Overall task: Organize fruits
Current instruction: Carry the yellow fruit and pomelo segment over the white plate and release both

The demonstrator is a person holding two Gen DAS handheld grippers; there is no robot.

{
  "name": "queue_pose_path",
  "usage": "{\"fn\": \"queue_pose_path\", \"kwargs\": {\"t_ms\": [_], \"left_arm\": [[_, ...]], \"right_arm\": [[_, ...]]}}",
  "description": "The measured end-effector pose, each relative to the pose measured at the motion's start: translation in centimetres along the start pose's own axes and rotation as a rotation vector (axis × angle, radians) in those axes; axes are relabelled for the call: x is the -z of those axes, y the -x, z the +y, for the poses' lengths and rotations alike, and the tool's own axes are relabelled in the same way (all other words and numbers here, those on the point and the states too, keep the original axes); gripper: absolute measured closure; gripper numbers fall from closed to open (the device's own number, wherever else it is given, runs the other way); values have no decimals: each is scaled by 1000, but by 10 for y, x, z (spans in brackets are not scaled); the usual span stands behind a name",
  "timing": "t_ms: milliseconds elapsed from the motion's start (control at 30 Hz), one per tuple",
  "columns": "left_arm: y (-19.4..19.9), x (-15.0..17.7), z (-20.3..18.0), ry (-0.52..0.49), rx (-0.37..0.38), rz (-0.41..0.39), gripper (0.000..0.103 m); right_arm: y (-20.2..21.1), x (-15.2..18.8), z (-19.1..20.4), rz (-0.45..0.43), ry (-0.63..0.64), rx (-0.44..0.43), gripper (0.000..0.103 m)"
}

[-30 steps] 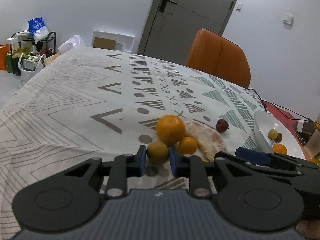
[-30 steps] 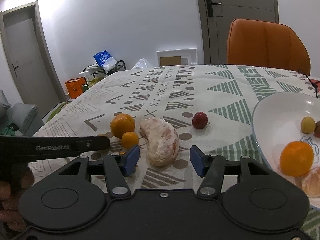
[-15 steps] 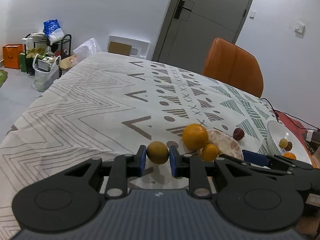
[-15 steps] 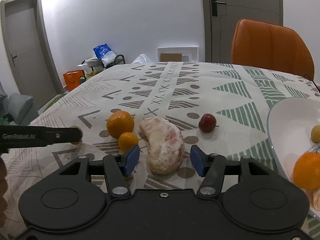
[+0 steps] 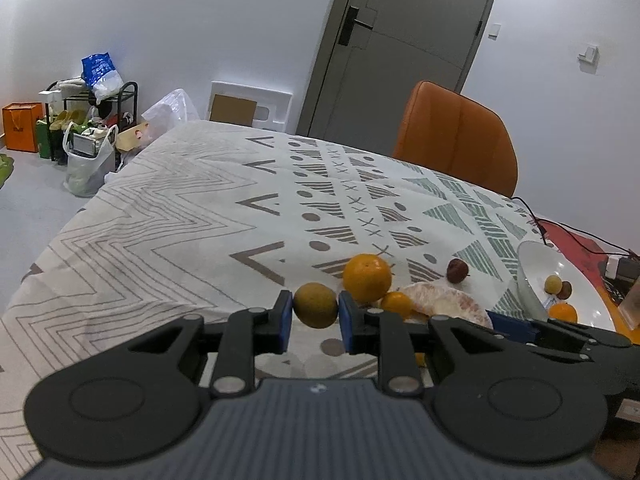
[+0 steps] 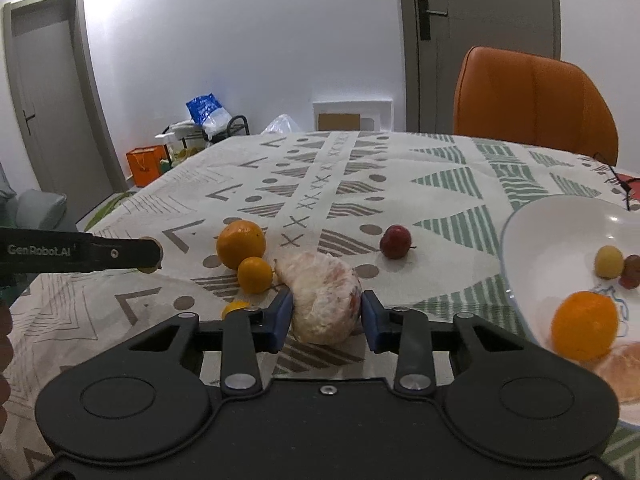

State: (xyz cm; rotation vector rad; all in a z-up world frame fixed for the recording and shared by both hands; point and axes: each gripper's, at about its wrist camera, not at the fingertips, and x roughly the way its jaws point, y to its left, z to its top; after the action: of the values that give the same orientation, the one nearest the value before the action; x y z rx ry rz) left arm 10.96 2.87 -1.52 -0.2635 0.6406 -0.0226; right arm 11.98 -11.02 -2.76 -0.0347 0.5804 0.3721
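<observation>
Fruits lie scattered on the patterned table [image 6: 400,168], ahead of both tongs. Left tongs [image 5: 314,316] are clenched on a dull yellow-green round fruit [image 5: 315,305], which is raised clear of the cloth. Right tongs [image 6: 325,316] straddle a peeled pomelo segment [image 6: 324,304]; their blue pads sit at or just off its sides, and contact cannot be told. Just beyond the right tongs and to their left lie a large orange [image 6: 241,244] and a small orange [image 6: 255,275], touching each other, with a still smaller orange fruit [image 6: 234,307] near the left pad. Farther ahead rests a dark red fruit [image 6: 395,241]. To the right of the right tongs stands a white bowl [image 6: 532,232] holding several fruits.
</observation>
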Motion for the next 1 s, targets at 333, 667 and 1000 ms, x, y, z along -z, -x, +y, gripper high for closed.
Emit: {"fn": "queue_pose_path", "kwargs": {"t_ms": [333,667,1000], "left_arm": [[10,-3,-22,-29,18,-28,80],[12,-4,-35,-45,28,-34,80],[15,-3,-48,-61,44,-41,80]], "right_arm": [[26,0,-15,-61,-20,-9,70],[45,-1,-23,-100,-36,-24,78],[57,-1,-32,-121,-52,-34,94]]}}
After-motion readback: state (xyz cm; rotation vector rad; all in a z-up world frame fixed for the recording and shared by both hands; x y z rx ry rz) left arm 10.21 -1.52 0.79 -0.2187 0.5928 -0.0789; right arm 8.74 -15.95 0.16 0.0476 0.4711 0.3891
